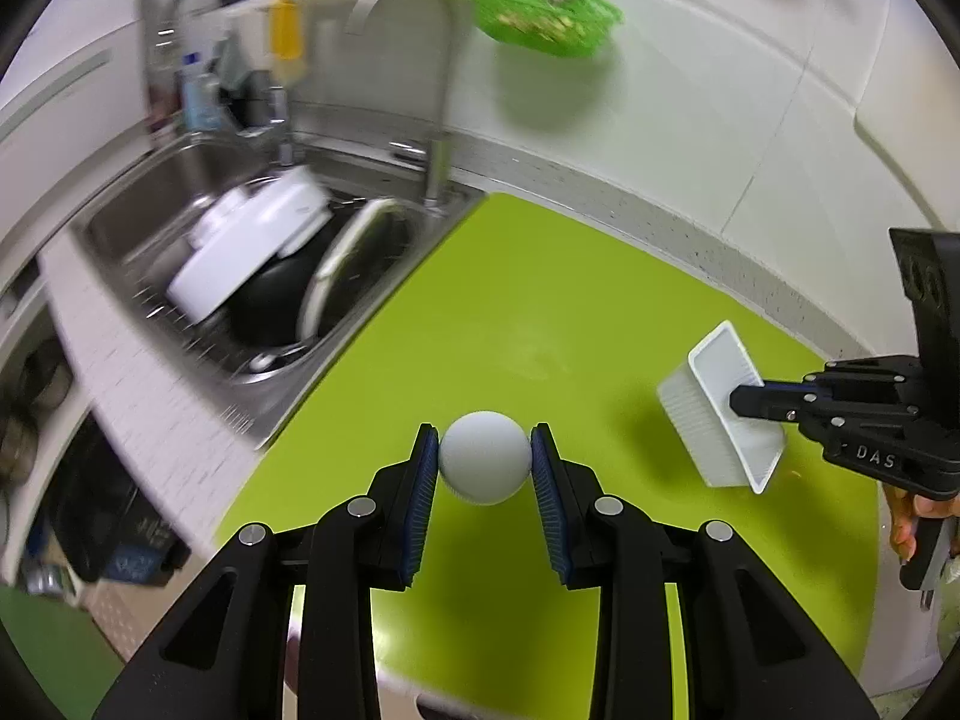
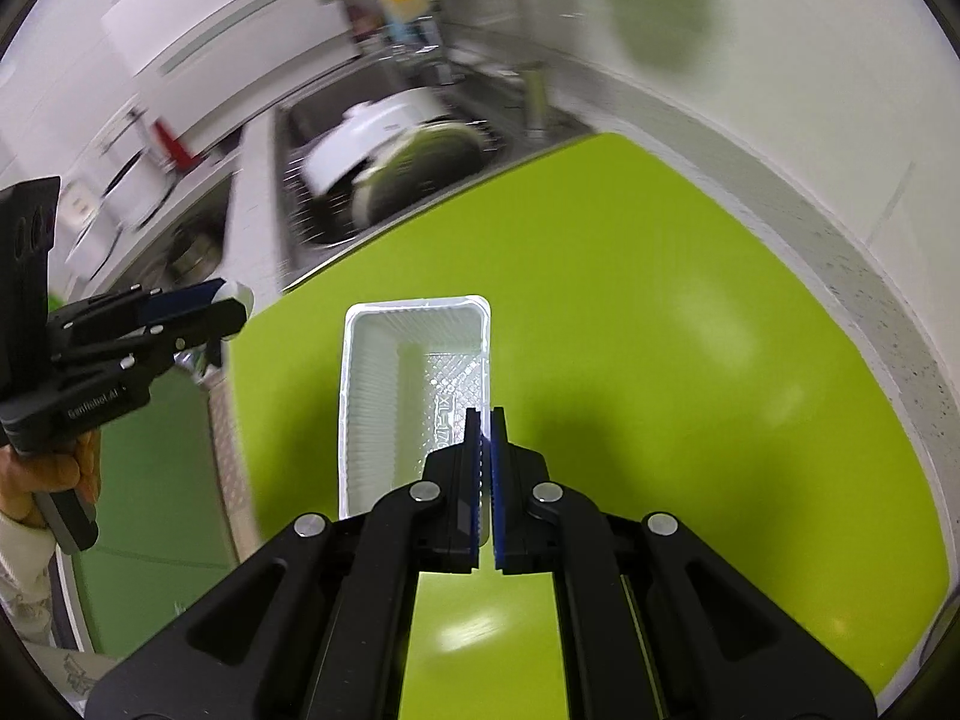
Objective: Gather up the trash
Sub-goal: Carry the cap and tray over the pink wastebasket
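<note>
My left gripper [image 1: 485, 459] is shut on a round white ball-shaped piece of trash [image 1: 485, 465] and holds it above the green mat [image 1: 540, 312]. My right gripper [image 2: 486, 420] is shut on the near right rim of an empty white plastic tray [image 2: 414, 384], which is lifted and tilted over the mat. In the left wrist view the tray [image 1: 720, 408] hangs at the right, pinched by the right gripper [image 1: 741, 402]. In the right wrist view the left gripper [image 2: 231, 306] is at the left, off the mat's edge, with the ball mostly hidden.
A steel sink [image 1: 240, 276] full of dishes, with a tall faucet [image 1: 438, 90], lies left of the mat. A green basket [image 1: 543, 15] hangs on the white wall behind. The counter's front edge and floor are at the lower left.
</note>
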